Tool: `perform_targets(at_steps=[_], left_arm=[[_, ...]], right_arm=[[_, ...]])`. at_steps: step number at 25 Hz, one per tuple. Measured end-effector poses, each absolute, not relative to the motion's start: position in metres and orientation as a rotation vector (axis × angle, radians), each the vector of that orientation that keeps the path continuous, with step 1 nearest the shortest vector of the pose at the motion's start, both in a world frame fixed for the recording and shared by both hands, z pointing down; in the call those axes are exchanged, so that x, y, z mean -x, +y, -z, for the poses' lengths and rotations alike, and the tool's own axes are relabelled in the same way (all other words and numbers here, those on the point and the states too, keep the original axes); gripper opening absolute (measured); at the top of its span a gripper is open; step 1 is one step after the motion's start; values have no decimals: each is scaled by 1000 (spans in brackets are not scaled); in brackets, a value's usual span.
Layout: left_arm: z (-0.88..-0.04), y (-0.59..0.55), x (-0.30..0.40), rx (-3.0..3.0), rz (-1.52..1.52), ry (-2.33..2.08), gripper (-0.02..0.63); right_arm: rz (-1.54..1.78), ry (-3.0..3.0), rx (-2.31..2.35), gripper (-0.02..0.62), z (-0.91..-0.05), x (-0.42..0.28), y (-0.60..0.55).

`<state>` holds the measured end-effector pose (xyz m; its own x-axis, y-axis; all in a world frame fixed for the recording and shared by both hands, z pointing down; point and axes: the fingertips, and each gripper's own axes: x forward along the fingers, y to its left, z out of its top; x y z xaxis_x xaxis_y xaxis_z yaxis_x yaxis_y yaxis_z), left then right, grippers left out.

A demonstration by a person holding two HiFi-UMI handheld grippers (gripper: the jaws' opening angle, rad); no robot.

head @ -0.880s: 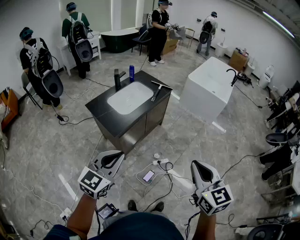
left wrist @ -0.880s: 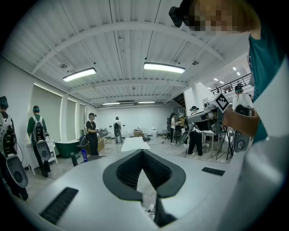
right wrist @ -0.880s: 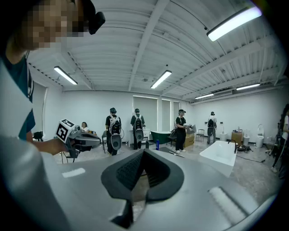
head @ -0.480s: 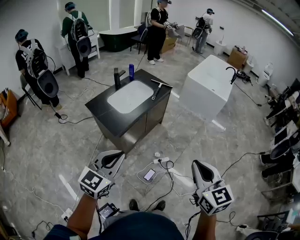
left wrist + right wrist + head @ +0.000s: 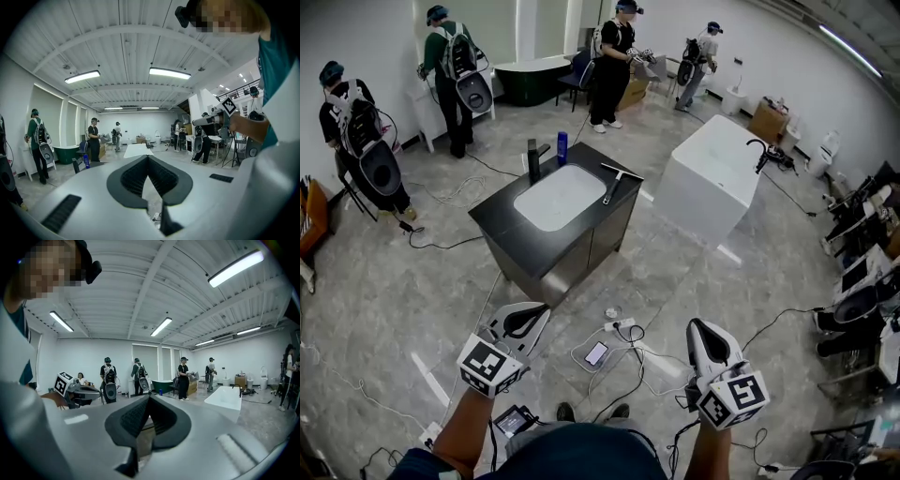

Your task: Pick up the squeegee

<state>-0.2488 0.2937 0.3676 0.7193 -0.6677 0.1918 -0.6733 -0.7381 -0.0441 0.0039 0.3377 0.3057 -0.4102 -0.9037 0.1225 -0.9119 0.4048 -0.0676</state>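
The squeegee [image 5: 614,182] lies on the black vanity counter [image 5: 502,223], just right of the white sink basin [image 5: 557,195], its blade at the far end and its dark handle toward me. Both grippers hang low near my body, far short of the counter. My left gripper [image 5: 542,308] is shut with nothing in it; in the left gripper view its jaws [image 5: 148,157] meet at the tip. My right gripper [image 5: 694,324] is also shut and empty, and its jaws [image 5: 149,397] meet at the tip in the right gripper view.
A blue bottle [image 5: 563,146] and a black faucet [image 5: 533,157] stand at the counter's far edge. A white bathtub [image 5: 717,173] sits to the right. Cables, a power strip [image 5: 621,324] and a phone [image 5: 597,352] lie on the floor before me. Several people stand at the back.
Both grippers keep their places and stay shut. The people at the back have shifted; the one at far right has walked left.
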Motion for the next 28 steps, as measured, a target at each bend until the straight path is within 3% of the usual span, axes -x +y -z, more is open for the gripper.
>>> perform_targets(at_steps=[16, 28], left_arm=[[-378, 264, 239, -2835, -358, -1198, 6], [-386, 192, 139, -2804, -413, -1240, 6]], right_arm=[[-225, -2650, -1609, 9, -316, -22, 284], [-275, -2698, -1571, 9, -334, -123, 209]])
